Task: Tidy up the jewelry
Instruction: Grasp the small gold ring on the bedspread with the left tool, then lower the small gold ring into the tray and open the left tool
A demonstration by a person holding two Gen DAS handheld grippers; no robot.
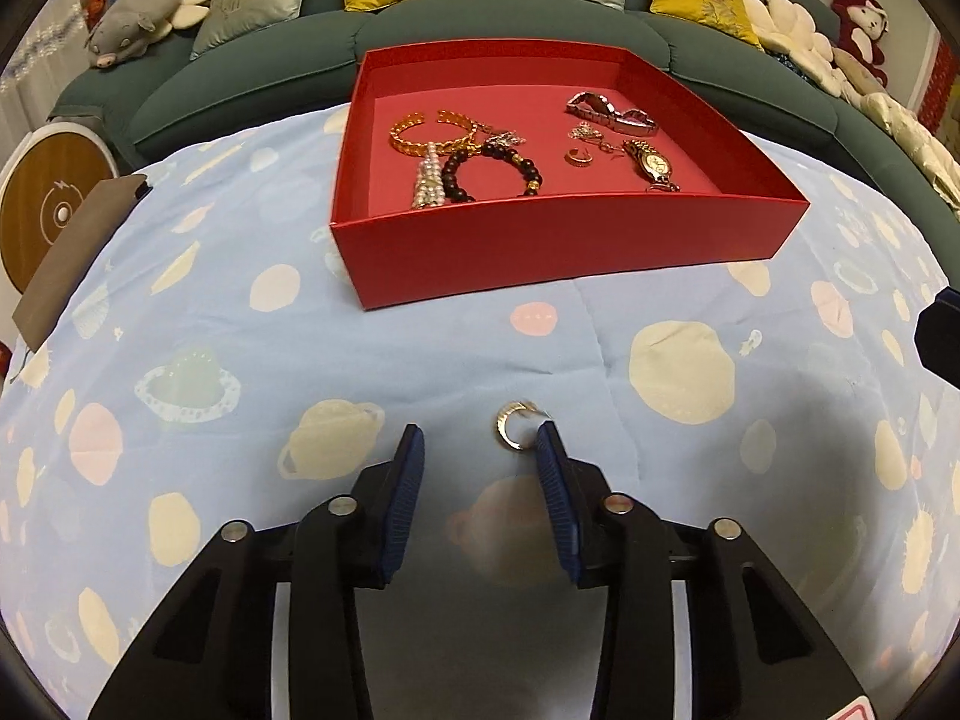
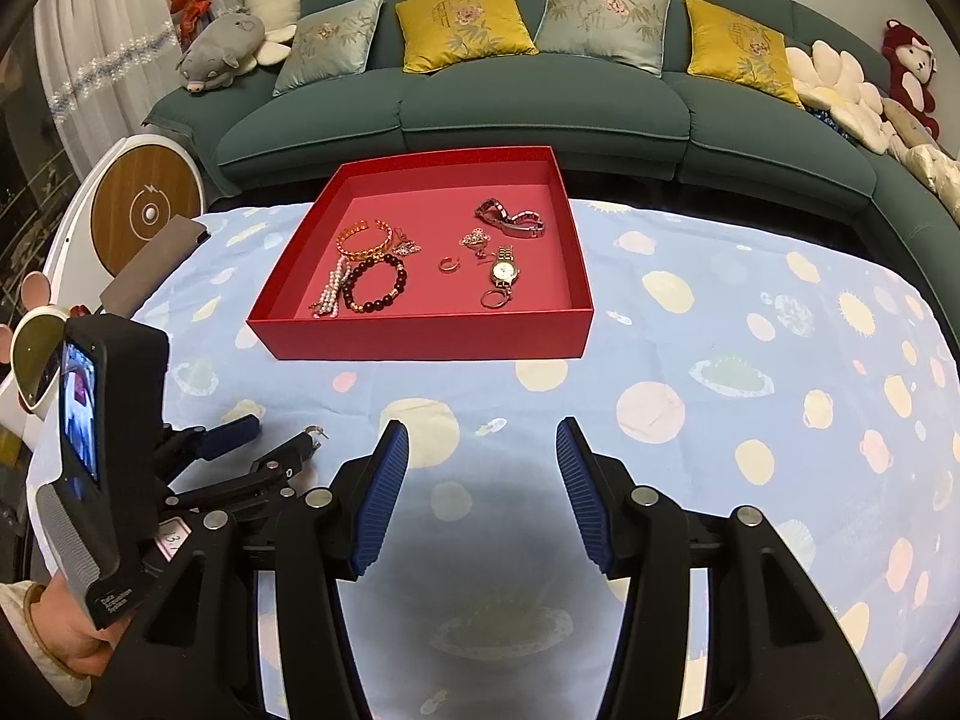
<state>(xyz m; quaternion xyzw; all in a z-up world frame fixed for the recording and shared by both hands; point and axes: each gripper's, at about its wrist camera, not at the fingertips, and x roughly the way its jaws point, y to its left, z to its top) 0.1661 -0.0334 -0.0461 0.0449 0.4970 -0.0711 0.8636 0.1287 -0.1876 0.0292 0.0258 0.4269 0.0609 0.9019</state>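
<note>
A red tray (image 1: 564, 252) (image 2: 420, 339) sits on the planet-print cloth and holds several pieces: a gold bangle (image 1: 429, 132), a dark bead bracelet (image 1: 492, 171), pearls (image 1: 427, 183), watches (image 1: 651, 165) and a small ring (image 1: 579, 157). A small gold ring-like earring (image 1: 515, 425) lies on the cloth just in front of my left gripper (image 1: 480, 438), touching the tip of its right finger; the jaws stand open. In the right wrist view the earring (image 2: 316, 433) shows at the left gripper's tip. My right gripper (image 2: 483, 438) is open and empty above the cloth.
A green sofa (image 2: 540, 114) with yellow and grey cushions and plush toys runs behind the table. A round white and wood device (image 2: 144, 213) and a brown card (image 1: 78, 252) stand at the left edge. The left hand-held unit (image 2: 102, 450) is at the right view's lower left.
</note>
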